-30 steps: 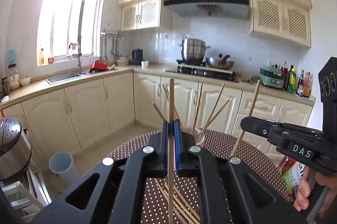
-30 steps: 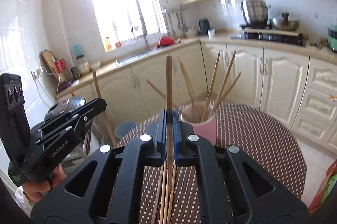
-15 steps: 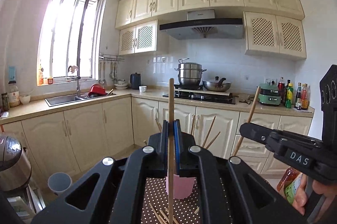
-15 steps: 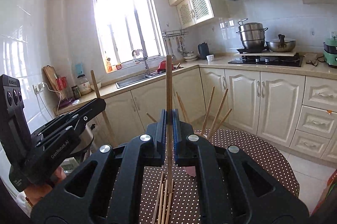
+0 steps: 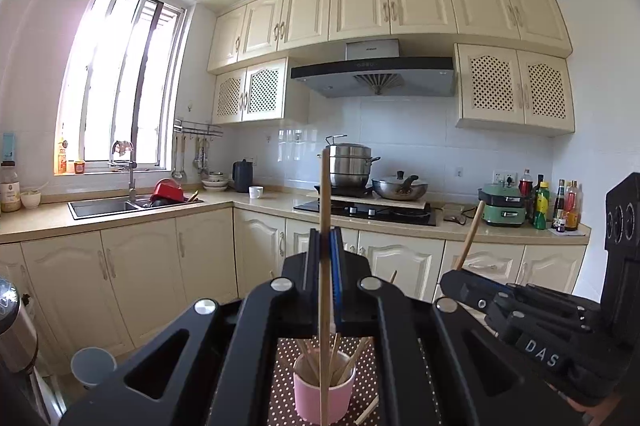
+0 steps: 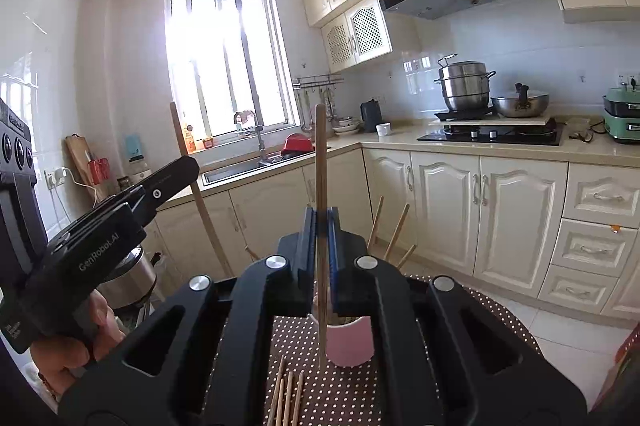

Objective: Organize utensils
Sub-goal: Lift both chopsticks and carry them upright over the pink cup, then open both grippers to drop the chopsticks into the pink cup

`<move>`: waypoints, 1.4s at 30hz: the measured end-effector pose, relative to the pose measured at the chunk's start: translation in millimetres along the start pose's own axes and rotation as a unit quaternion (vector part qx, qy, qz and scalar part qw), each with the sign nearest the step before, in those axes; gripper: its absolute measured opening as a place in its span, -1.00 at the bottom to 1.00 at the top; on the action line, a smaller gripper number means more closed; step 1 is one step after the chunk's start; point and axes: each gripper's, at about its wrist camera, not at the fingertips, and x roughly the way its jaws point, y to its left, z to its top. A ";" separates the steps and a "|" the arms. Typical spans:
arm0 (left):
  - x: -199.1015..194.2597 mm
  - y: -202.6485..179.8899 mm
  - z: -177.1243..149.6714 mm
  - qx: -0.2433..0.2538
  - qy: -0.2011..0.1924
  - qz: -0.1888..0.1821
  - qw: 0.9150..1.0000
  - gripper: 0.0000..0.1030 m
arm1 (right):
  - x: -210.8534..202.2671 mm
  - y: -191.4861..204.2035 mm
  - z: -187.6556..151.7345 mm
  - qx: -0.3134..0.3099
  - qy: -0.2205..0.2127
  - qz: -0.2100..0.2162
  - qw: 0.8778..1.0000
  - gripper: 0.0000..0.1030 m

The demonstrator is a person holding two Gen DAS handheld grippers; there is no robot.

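Note:
My left gripper (image 5: 325, 238) is shut on one upright wooden chopstick (image 5: 325, 201), raised above the dotted brown table (image 5: 366, 378). Below it stands a pink cup (image 5: 323, 396) holding several chopsticks. My right gripper (image 6: 321, 220) is shut on another upright chopstick (image 6: 320, 161), held above and just in front of the same pink cup (image 6: 350, 344). Several loose chopsticks (image 6: 286, 400) lie on the table near its front edge. Each gripper shows in the other's view: the right one (image 5: 454, 276) at right, the left one (image 6: 192, 163) at left, each with its stick.
An L-shaped counter (image 5: 240, 199) with sink (image 5: 100, 207), stove and pots (image 5: 352, 169) runs behind the table. A steel appliance (image 5: 14, 330) and a grey bin (image 5: 93, 366) stand on the left. Bottles (image 5: 560, 201) line the counter's right end. A hand (image 6: 76, 346) holds the left gripper.
Both grippers have risen with their chopsticks and tilted up toward level. The table and pink cup have dropped low in both views, and more ceiling shows.

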 end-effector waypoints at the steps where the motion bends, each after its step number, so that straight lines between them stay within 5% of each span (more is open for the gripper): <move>1: 3.8 -0.1 0.0 -0.002 -0.001 -0.001 1.000 -0.89 | 2.4 -0.4 1.0 -0.002 -0.004 -0.003 1.000 -0.89; 18: 73.4 5.8 -16.5 -0.045 -0.023 0.021 0.998 -0.89 | 25.3 -12.8 5.5 0.003 -0.049 -0.022 0.999 -0.89; 34: 87.2 14.9 -44.6 -0.042 0.010 0.019 0.999 -0.88 | 34.1 -6.7 5.9 -0.008 -0.061 -0.020 0.998 -0.89; 36: 85.7 17.3 -45.1 -0.045 0.010 0.018 0.999 -0.77 | 34.7 -4.9 6.6 -0.008 -0.063 -0.019 0.998 -0.89; 38: 81.7 20.4 -45.2 -0.048 0.005 0.026 0.999 -0.28 | 36.8 -2.9 6.4 -0.008 -0.063 -0.018 0.998 -0.89; 42: 74.0 25.2 -43.2 -0.043 -0.004 0.031 0.999 -0.28 | 41.1 0.4 4.9 -0.008 -0.065 -0.017 0.998 -0.89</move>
